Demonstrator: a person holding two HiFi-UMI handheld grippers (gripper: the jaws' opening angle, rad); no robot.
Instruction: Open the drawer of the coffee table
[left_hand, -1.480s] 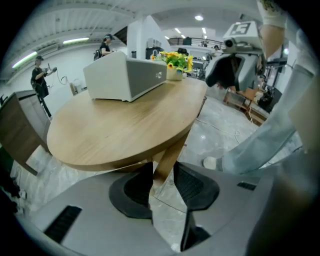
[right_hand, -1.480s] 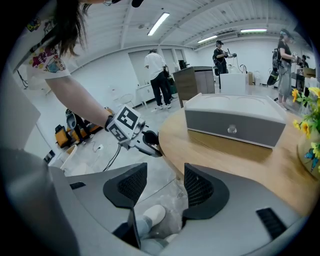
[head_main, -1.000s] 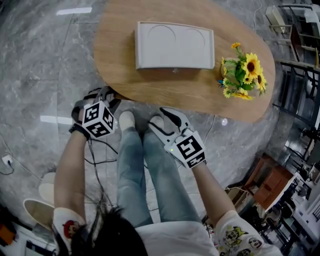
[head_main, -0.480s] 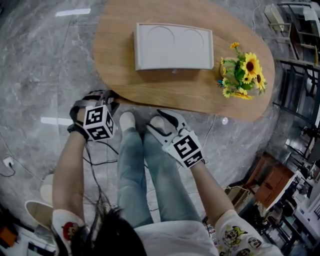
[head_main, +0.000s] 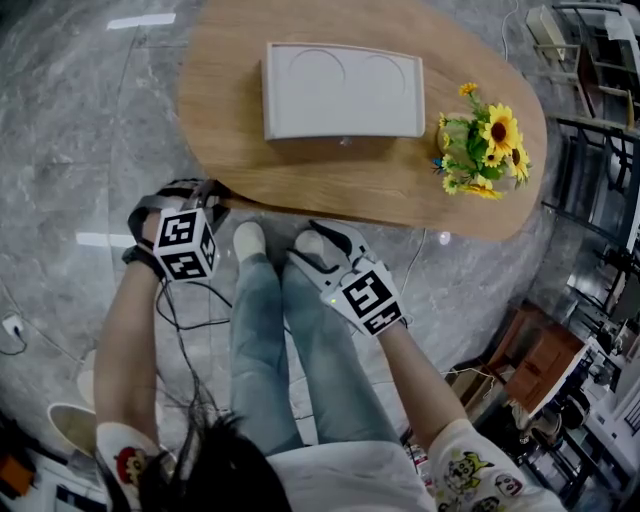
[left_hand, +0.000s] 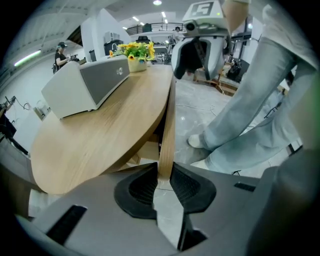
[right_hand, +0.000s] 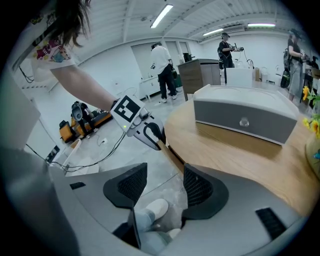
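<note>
**Item 1: drawer front** (left_hand: 167, 135). A thin, flat strip of pale wood-grain board under the rim of the coffee table (head_main: 250, 170). In the left gripper view I see it standing on edge between the ribbed black pads of my left gripper (left_hand: 164, 176), running away toward 12 o'clock. The jaws have just been closing and now pinch the strip narrowly from both sides. A dark gap shows between the strip and the tabletop. In the head view the grip sits at the tabletop's 7 o'clock edge.

**Item 2: right gripper** (right_hand: 160, 187). Jaws wide, holding nothing. The table rim passes just beside the pad at 1 o'clock, and a white shoe (right_hand: 152, 207) shows through the gap.

**Item 3: tabletop.** Smooth oval with a light oak finish.

**Item 4: grey box** (head_main: 340, 90). Matte, rectangular, with rounded corners, at the centre of the top.

**Item 5: sunflowers** (head_main: 485, 150). At the top's 3 o'clock end.

**Item 6: floor** (head_main: 80, 150). Polished grey marble.
</note>
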